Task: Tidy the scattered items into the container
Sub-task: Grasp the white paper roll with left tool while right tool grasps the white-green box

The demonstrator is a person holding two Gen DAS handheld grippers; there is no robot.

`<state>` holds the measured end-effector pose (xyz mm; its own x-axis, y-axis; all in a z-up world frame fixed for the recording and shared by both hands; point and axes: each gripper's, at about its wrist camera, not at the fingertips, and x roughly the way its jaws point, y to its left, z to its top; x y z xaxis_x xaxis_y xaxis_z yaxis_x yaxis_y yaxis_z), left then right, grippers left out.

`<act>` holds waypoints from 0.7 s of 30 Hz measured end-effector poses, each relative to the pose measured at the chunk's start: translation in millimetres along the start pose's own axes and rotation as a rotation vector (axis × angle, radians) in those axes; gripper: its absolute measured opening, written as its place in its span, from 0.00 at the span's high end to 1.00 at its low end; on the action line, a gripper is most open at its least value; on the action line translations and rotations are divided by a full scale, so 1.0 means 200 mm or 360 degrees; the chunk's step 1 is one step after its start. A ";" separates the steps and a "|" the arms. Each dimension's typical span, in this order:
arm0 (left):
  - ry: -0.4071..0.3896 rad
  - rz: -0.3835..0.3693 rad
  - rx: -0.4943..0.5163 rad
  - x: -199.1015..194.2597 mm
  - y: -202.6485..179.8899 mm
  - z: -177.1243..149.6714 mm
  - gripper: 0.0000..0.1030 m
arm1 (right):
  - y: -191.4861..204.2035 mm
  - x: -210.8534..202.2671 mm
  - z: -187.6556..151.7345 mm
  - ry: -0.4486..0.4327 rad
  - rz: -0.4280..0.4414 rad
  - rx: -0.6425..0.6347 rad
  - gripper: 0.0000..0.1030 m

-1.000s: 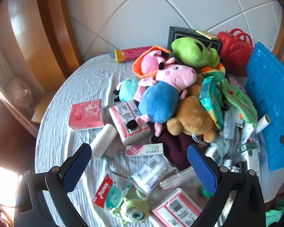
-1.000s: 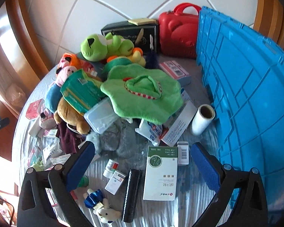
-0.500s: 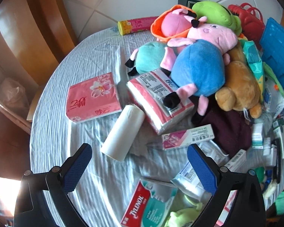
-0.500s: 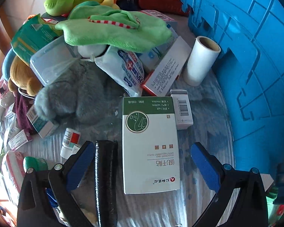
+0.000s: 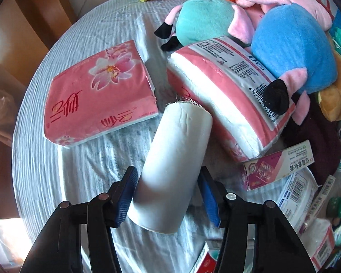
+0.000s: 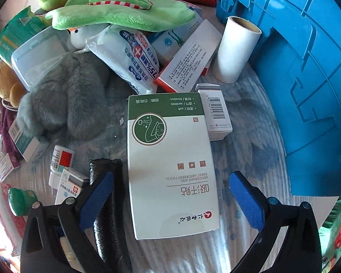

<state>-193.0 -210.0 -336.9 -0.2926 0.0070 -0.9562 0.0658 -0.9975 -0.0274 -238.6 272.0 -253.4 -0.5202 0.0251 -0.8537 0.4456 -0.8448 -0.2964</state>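
Both grippers down over the clutter, first picks beginning.

Left gripper (image 5: 168, 195) fingers are closing around the white roll (image 5: 172, 166), low centre of frame on the tabletop (image 5: 84, 177). Right gripper (image 6: 170, 202) fingers are spread over the box (image 6: 170, 166); crate (image 6: 307, 68) at right. Next: clamp, lift, carry to crate.

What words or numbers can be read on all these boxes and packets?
"DEODORANT AND SWEAT ABSORBENT PATCH", upside down, on the green-and-white box.
"soft", "ventilate", "frivolous" on that box's green band.
"75%" on the white wipes pouch.
Large red Chinese characters on the pink tissue pack.
Barcode digits on the second tissue pack and the small white carton: too small to read surely.
Fine print on the other cartons: too small or blurred.
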 end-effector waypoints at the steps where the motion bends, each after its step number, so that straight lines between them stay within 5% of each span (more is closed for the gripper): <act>1: -0.0002 -0.0008 -0.0008 0.00 0.00 0.00 0.50 | 0.00 0.00 0.00 0.0000 0.0001 0.0001 0.00; 17: -0.0054 -0.0009 -0.0033 -0.12 -0.07 -0.11 0.54 | -0.06 0.08 0.04 0.0040 0.0066 -0.0009 0.00; 20: -0.0064 0.0009 -0.0043 -0.14 -0.08 -0.11 0.55 | -0.06 0.11 0.04 0.0090 0.0095 -0.0025 0.25; 21: -0.0065 0.0010 -0.0047 -0.15 -0.07 -0.12 0.55 | -0.05 0.10 0.04 0.0085 0.0085 -0.0043 0.25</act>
<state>-162.9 -195.0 -315.6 -0.3309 -0.0030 -0.9437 0.0957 -0.9949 -0.0305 -258.7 277.2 -264.6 -0.4558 0.0098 -0.8900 0.4913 -0.8311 -0.2607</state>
